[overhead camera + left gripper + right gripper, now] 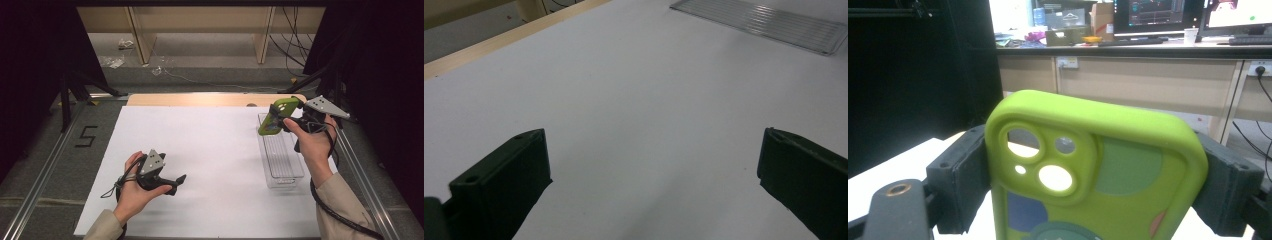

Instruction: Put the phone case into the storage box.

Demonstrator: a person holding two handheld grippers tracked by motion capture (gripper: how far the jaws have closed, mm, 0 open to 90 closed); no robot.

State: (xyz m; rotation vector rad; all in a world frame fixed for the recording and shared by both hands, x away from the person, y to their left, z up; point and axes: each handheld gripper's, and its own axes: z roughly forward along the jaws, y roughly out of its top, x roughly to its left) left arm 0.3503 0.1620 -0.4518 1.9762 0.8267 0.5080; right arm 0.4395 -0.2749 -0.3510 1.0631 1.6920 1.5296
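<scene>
The right hand-held gripper is holding a green phone case by its two long edges, its jaws pressing on either side, raised above the far end of a clear tray at the right of the desk. The step in hand looks like carrying the case to the tray; the next move probably calls for lowering it between the tray's long walls and laying it flat before letting go. The tray is narrow, so the case needs lining up with its length. The left hand-held gripper is resting wide and empty on the bare white desk, well apart, leaving open room.
</scene>
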